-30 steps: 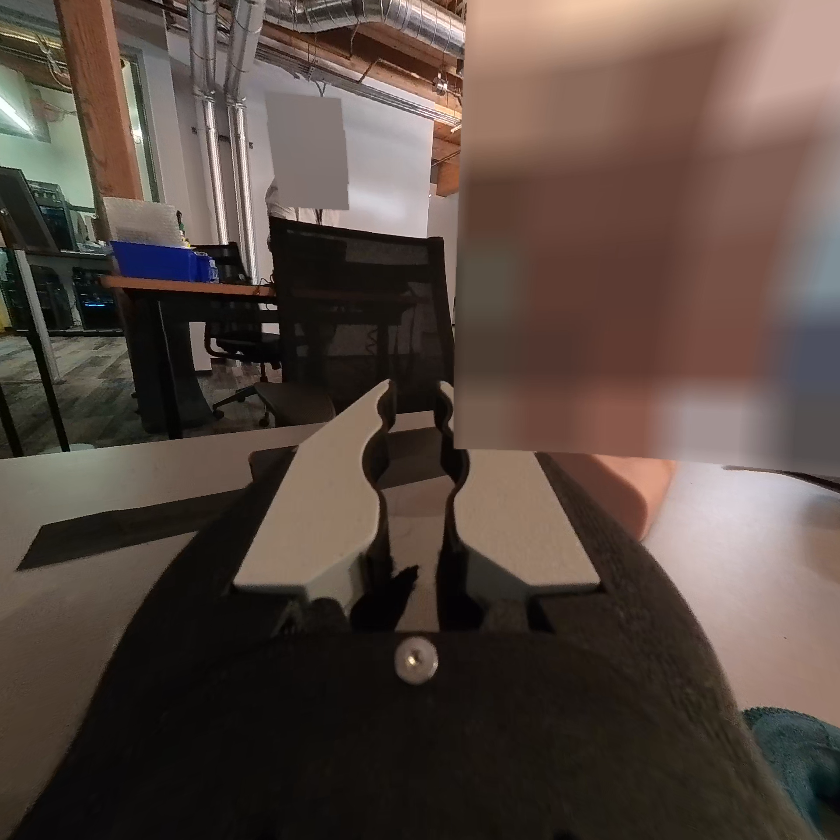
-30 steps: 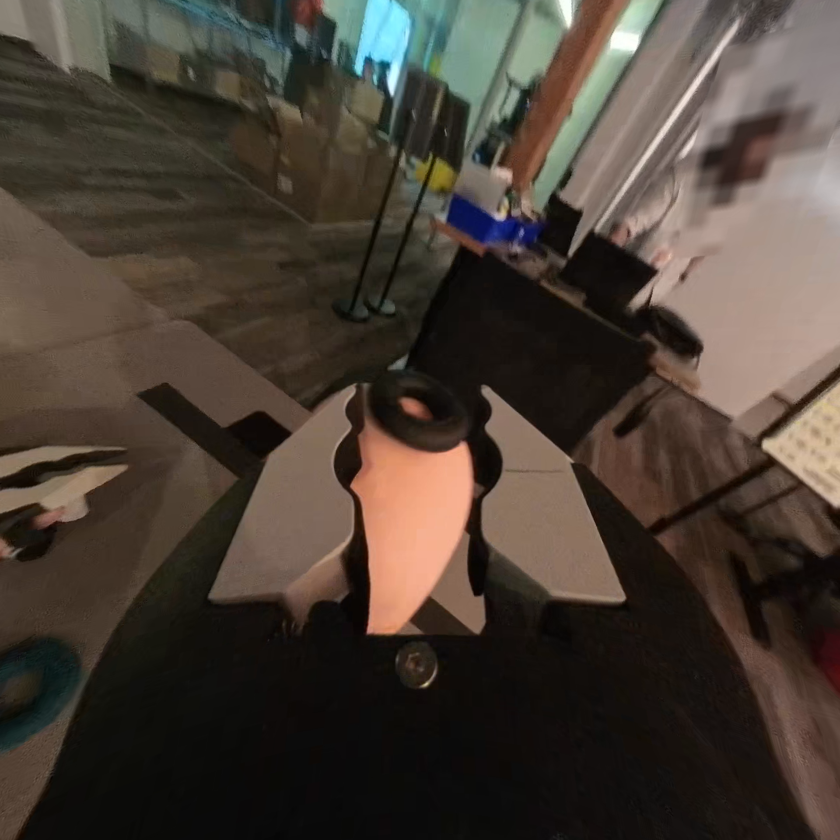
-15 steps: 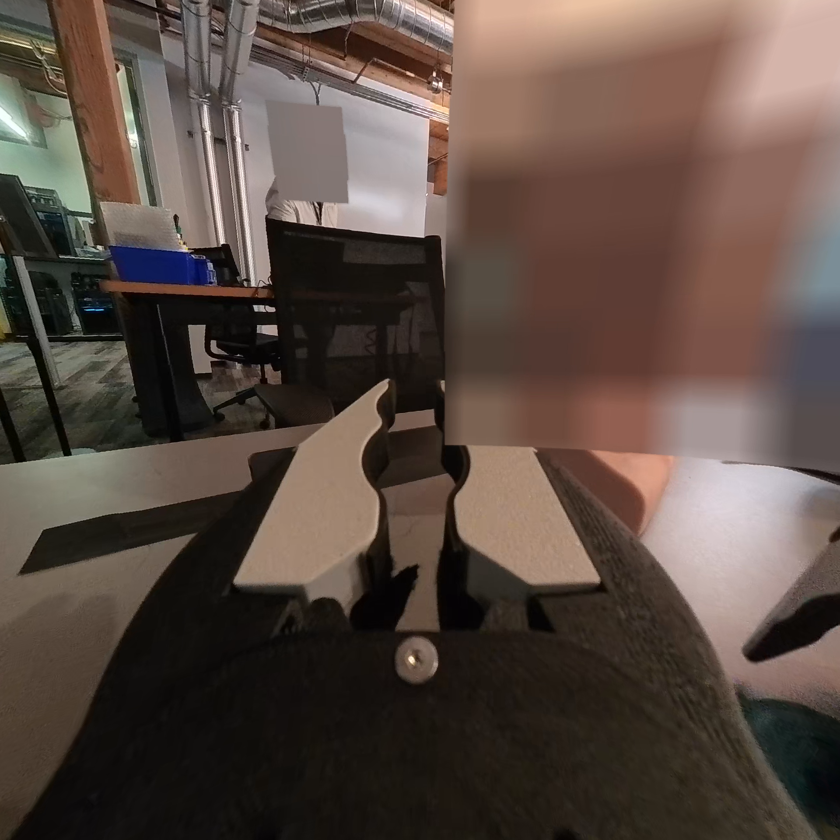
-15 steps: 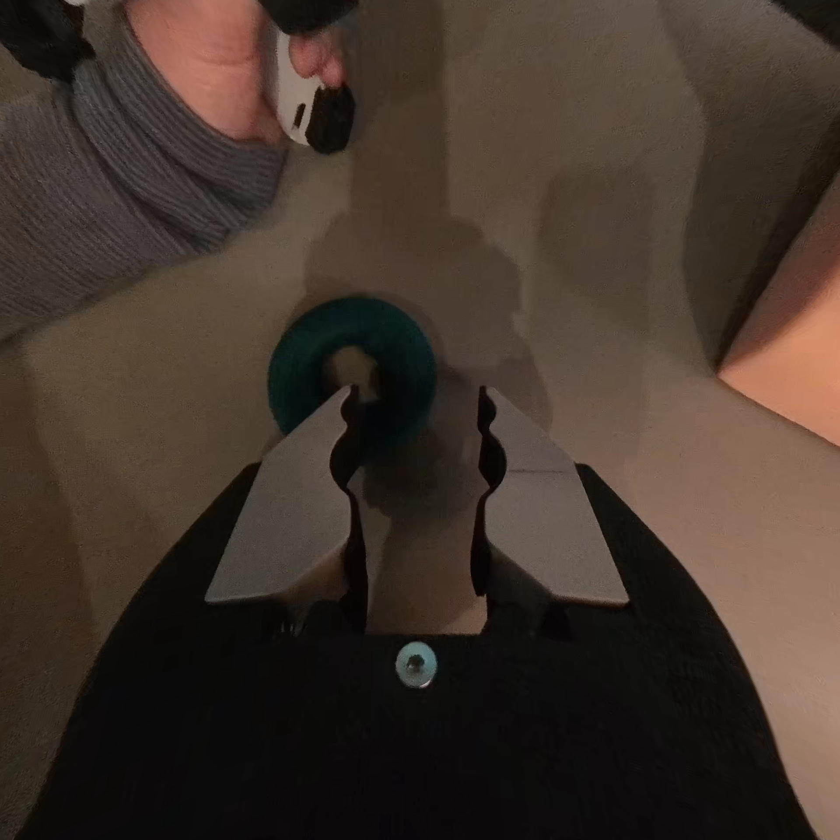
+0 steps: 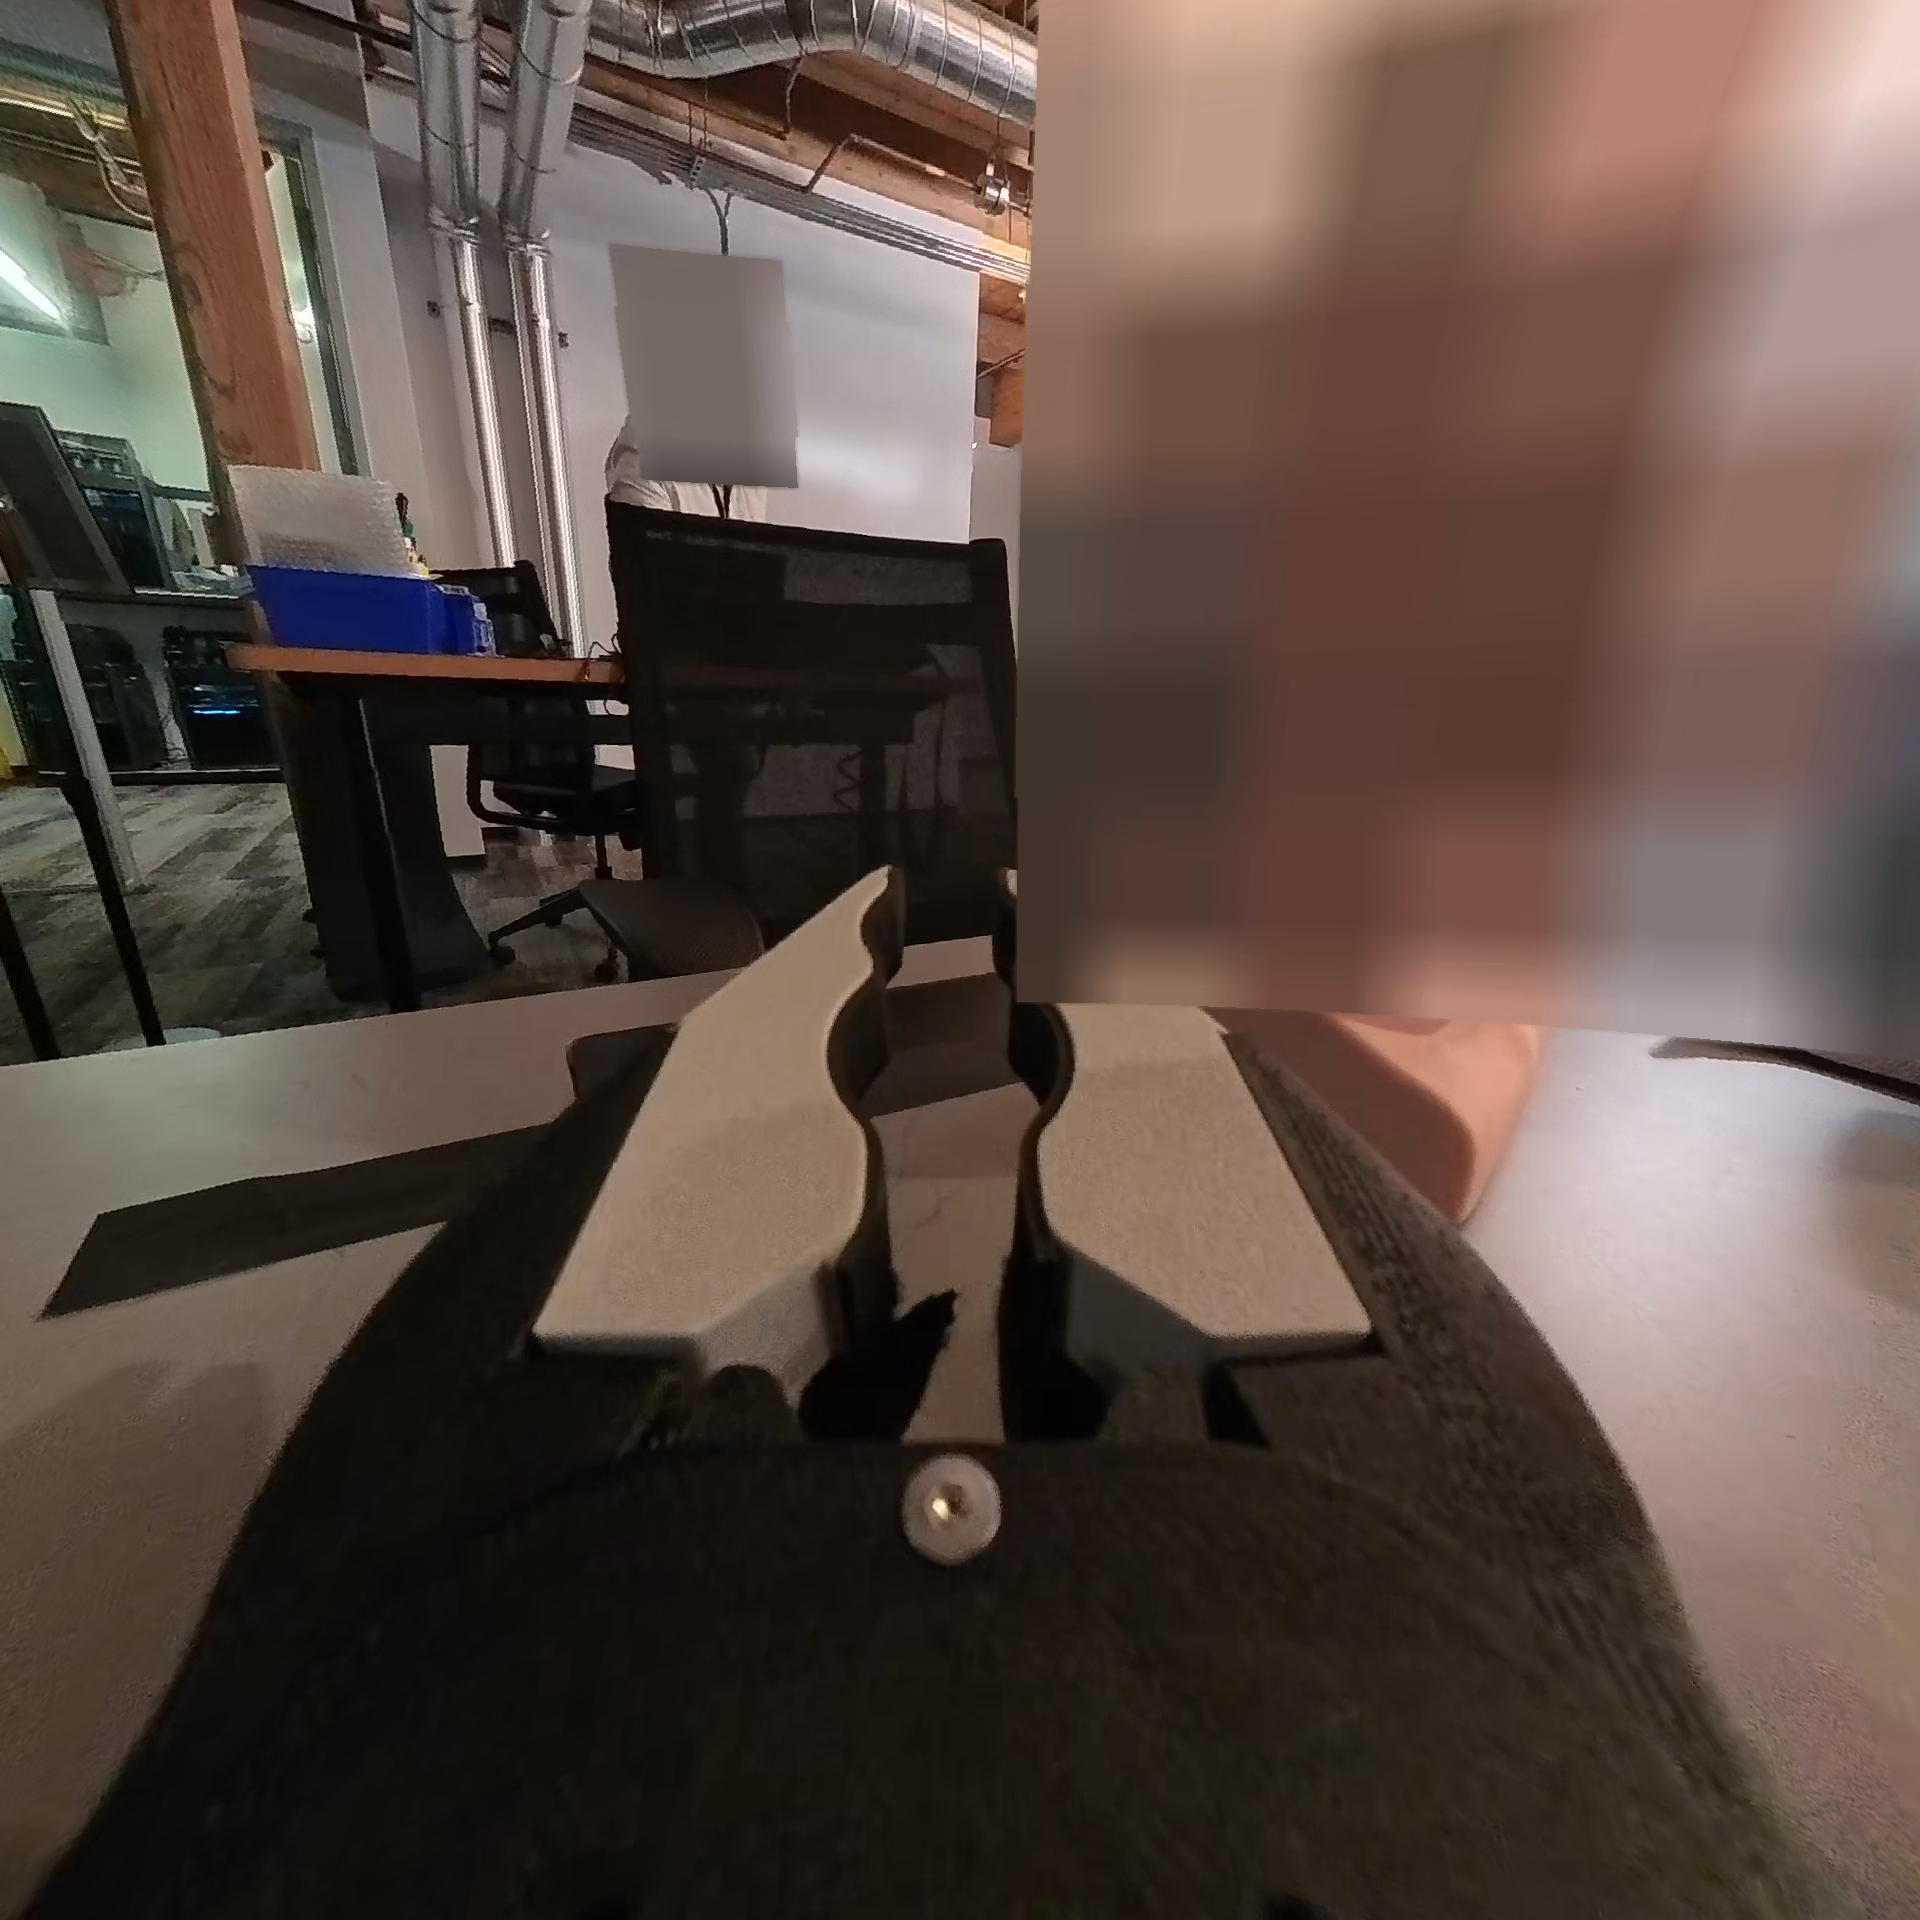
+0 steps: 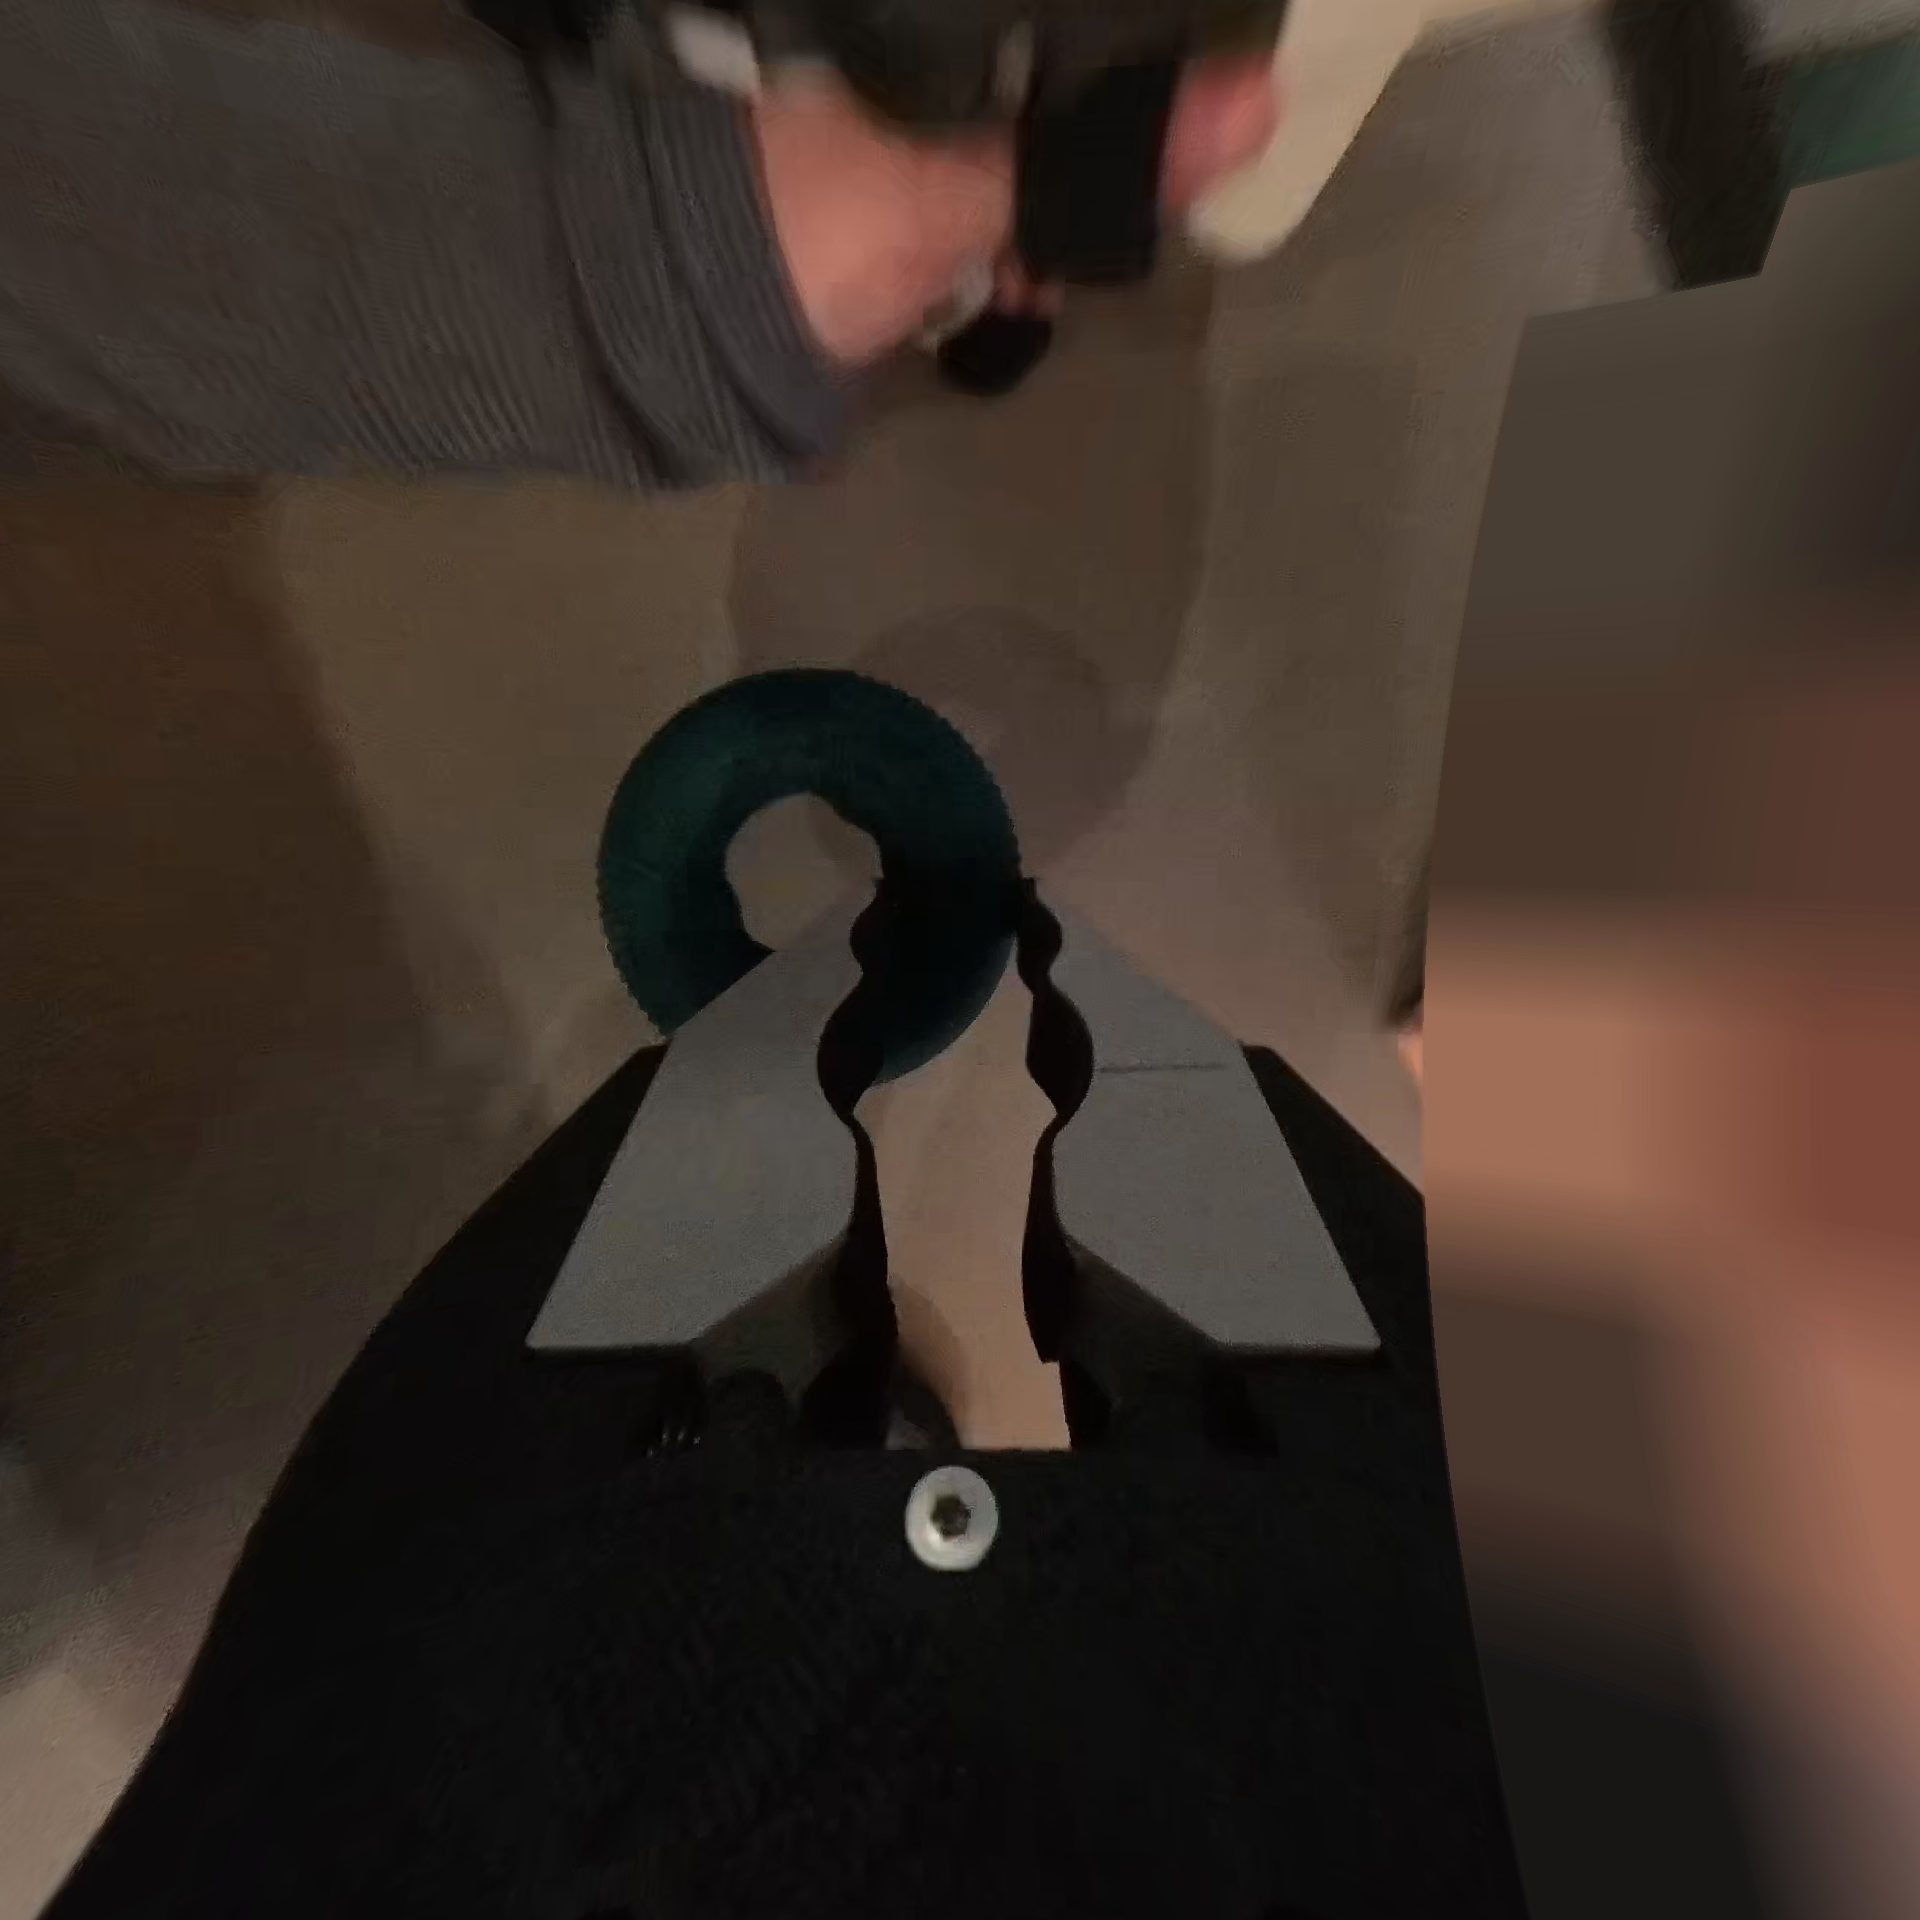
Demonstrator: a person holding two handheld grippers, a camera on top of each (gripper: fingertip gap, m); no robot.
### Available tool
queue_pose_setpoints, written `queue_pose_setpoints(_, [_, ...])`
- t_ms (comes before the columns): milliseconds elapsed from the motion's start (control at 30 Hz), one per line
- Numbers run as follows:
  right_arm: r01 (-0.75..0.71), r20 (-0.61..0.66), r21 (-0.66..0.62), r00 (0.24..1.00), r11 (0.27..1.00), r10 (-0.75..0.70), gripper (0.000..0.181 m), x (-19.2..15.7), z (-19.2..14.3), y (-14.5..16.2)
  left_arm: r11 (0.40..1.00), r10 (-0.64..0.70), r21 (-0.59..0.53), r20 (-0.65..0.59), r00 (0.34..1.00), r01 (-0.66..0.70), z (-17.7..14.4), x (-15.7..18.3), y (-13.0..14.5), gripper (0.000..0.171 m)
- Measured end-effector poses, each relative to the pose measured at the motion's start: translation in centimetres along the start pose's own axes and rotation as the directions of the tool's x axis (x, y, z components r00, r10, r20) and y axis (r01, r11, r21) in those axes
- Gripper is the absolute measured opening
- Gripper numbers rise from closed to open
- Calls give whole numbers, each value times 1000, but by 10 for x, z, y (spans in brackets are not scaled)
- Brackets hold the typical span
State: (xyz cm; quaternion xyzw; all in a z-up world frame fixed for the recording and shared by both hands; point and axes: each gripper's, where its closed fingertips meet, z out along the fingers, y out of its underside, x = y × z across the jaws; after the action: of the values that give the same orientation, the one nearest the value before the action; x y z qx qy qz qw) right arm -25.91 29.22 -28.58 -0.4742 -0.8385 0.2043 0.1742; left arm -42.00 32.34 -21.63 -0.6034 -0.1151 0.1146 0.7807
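In the right wrist view my right gripper [image 6: 954, 883] points down at the beige table [image 6: 364, 831] and straddles the right side of a teal ribbed ring [image 6: 665, 831] that lies flat. One fingertip [image 6: 831, 966] stands in the ring's hole and the other outside its rim, with the band pressed between the pads. My left gripper [image 5: 945, 883] lies low over the table [image 5: 260, 1122] with its fingers a little apart and nothing between them. A pink object [image 5: 1455, 1101] stands just right of it, its upper part under a mosaic patch.
A hand [image 6: 883, 208] in a grey sleeve [image 6: 364, 260] holds the other gripper at the top of the right wrist view. A black tape strip [image 5: 260, 1236] lies on the table. Beyond the edge stand a black mesh chair [image 5: 810, 707] and a desk with a blue bin [image 5: 353, 618]. The left gripper's tips are roughly 15 centimeters from the right gripper's.
My right gripper swung away from a pink peg topped by a black ring, came down over the teal ring, and its fingers narrowed onto the ring's band. The left gripper stayed still.
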Motion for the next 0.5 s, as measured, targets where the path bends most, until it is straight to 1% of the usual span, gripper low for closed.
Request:
queue_pose_setpoints(67, [52, -62, 83, 997, 995, -47, 21, 15, -54, -31, 1000, -1, 0, 0, 1000, 1, 0, 0, 0, 15])
queue_pose_setpoints(167, [155, -272, 172, 957, 973, -104, 21, 62, -156, -83, 1000, 8, 0, -2, 1000, -8, 0, 1, 0, 15])
queue_pose_setpoints(233, [156, -403, 204, 913, 966, -62, 21, 106, -222, -111, 1000, 13, 0, -2, 1000, -13, 0, 2, 0, 15])
queue_pose_setpoints(300, [88, -475, 217, 880, 972, 27, 21, 155, -271, -127, 1000, 12, 0, -2, 1000, -12, 0, 1, 0, 15])
queue_pose_setpoints(333, [34, -492, 214, 867, 976, 78, 21, 178, -288, -130, 1000, 9, 0, -1, 1000, -9, 0, 1, 0, 15])
queue_pose_setpoints(400, [-89, -503, 189, 846, 978, 175, 21, 221, -307, -127, 1000, 2, 0, 0, 1000, -2, 0, 0, 0, 15])
queue_pose_setpoints(500, [-258, -510, 135, 809, 957, 290, 21, 267, -308, -108, 1000, -7, 2, 3, 1000, 7, 0, -1, 0, 15])
